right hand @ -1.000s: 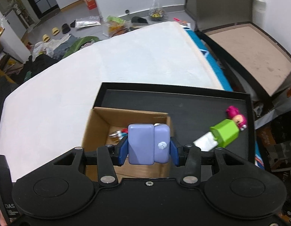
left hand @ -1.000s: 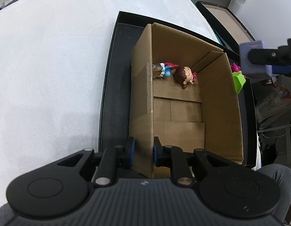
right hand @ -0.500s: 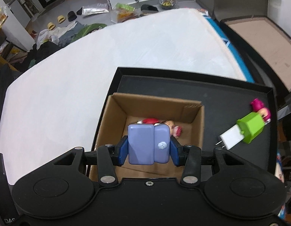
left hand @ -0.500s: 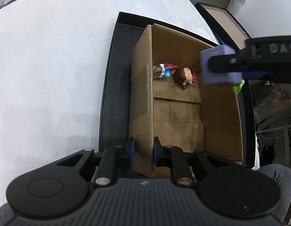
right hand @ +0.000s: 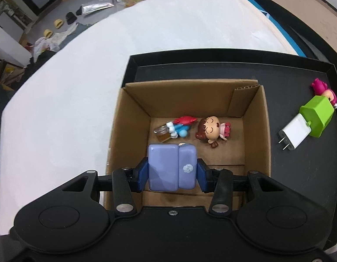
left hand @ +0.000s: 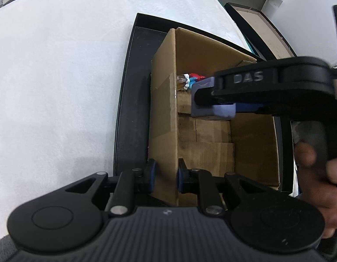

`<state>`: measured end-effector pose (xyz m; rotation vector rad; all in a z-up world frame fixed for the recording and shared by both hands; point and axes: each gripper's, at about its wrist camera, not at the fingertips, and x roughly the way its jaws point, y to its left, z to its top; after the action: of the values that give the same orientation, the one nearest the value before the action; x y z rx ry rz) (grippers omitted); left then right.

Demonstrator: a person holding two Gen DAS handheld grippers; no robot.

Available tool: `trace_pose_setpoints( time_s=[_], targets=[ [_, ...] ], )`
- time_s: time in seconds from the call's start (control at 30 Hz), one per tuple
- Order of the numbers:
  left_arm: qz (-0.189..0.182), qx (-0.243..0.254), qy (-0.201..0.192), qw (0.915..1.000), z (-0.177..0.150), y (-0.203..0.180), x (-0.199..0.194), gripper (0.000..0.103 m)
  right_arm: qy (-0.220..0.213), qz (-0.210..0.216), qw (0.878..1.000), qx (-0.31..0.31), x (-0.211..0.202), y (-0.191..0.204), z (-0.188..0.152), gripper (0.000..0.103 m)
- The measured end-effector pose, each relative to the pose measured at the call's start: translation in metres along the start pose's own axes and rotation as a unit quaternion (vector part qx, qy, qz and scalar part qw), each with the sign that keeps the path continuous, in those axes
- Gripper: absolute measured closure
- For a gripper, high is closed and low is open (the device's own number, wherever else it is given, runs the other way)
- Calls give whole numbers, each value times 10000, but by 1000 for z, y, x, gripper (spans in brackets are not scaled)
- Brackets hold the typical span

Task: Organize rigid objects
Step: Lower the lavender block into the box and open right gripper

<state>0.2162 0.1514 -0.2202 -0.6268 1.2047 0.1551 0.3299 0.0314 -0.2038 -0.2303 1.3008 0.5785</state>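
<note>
An open cardboard box stands in a black tray. My left gripper is shut on the box's near left wall. My right gripper is shut on a lilac case and holds it inside the box's opening, above the floor. On the box floor lie a brown-haired doll and a small blue and red figure with a jar. The doll is hidden behind the right gripper in the left wrist view.
On the tray right of the box lie a white plug, a green block and a pink bear figure. A white cloth covers the surface around the tray. A person's hand holds the right gripper's handle.
My right gripper has moved from beside the box to over it and down into its opening, still holding the lilac case. The left gripper and box have stayed still.
</note>
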Motion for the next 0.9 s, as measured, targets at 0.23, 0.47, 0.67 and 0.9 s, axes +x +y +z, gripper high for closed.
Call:
trace_pose_setpoints(
  time_s=[0.23, 0.47, 0.67, 0.9],
  targets=[
    [29, 9, 5, 10000, 0, -1, 0, 85, 133, 27, 9998, 129, 19, 2, -4, 58],
    [32, 4, -3, 10000, -1, -2, 0, 85, 104, 145, 9997, 164, 13, 3, -5, 58],
    [49, 4, -6, 10000, -1, -2, 0, 85, 94, 70, 9999, -39, 1, 5, -7, 58],
    [52, -1, -13, 10000, -1, -2, -1, 85, 38, 105, 9999, -120, -12, 1, -8, 58]
  ],
)
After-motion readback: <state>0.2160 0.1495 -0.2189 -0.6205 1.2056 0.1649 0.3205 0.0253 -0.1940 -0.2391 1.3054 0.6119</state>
